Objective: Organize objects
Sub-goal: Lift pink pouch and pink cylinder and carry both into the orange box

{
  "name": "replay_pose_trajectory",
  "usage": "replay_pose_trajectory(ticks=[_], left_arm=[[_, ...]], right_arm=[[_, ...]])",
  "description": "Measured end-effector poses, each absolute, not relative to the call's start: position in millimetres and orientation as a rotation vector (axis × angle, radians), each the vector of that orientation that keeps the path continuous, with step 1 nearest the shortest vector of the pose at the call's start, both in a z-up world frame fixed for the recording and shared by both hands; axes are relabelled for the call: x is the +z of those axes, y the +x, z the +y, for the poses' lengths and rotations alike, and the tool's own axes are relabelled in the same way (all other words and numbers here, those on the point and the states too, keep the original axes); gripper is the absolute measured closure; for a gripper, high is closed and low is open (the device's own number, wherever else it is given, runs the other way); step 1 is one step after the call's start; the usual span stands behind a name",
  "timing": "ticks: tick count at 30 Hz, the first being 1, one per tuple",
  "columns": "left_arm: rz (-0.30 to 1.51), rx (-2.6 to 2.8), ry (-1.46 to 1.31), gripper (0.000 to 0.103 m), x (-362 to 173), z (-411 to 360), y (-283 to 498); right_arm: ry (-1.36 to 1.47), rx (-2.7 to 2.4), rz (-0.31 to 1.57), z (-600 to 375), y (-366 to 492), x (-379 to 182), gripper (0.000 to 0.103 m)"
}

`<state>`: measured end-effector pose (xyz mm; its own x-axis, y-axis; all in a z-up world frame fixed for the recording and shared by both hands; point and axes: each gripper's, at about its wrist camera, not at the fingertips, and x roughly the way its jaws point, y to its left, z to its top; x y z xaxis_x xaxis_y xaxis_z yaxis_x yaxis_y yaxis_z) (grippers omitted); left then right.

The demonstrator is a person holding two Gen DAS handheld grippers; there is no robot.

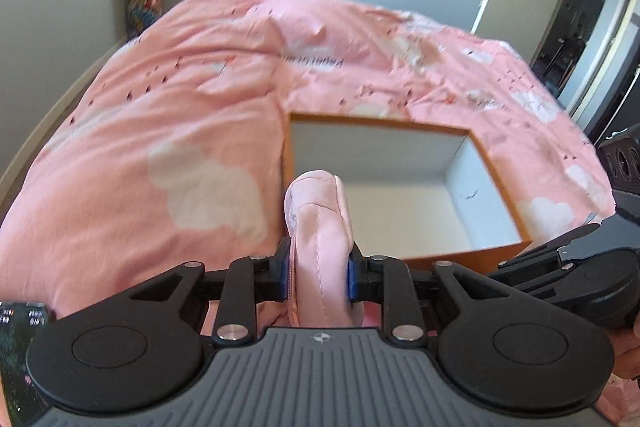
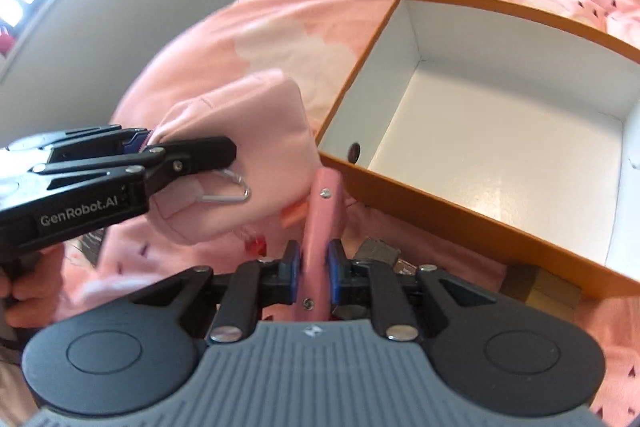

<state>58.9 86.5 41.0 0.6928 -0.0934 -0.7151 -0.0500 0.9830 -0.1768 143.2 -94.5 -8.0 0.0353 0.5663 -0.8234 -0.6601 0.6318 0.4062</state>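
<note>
Our left gripper (image 1: pixel 318 273) is squeezed tight on a pink pouch (image 1: pixel 318 227). We hold the pouch up in the air, just beside the near left corner of the box (image 2: pixel 452 183). The pouch looks soft, squishy and light. It sags a bit, so holding it by the zipper edge seems best. A little metal clip (image 2: pixel 226 189) hangs from it.

Our right gripper (image 2: pixel 313 269) is clamped on a pink tool (image 2: pixel 322 223), maybe a folding knife. It feels like a hard, thin, smooth thing, so it could slip. We grip it near the middle. It sits just in front of the box. The box is open, with nothing inside that we can see.
</note>
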Motion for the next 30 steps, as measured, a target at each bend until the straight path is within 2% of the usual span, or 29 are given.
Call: replay_pose_trajectory(ticks=[9,15,20,30], left_arm=[[0.707,-0.05,-0.161,0.075,53,58,87],[0.717,-0.044,-0.116,0.075,38,43,120],[0.768,-0.008,-0.091,0.075,10,40,153],[0.807,0.04,0.059,0.075,-35,28,198]], right_arm=[[-0.009,0.823,1.062,-149,157,67,0.089],[0.035,0.737,0.951,-155,187,87,0.089],[0.063,0.663,0.94,-140,230,70,0.089],[0.086,0.572,1.024,-101,297,-5,0.089]])
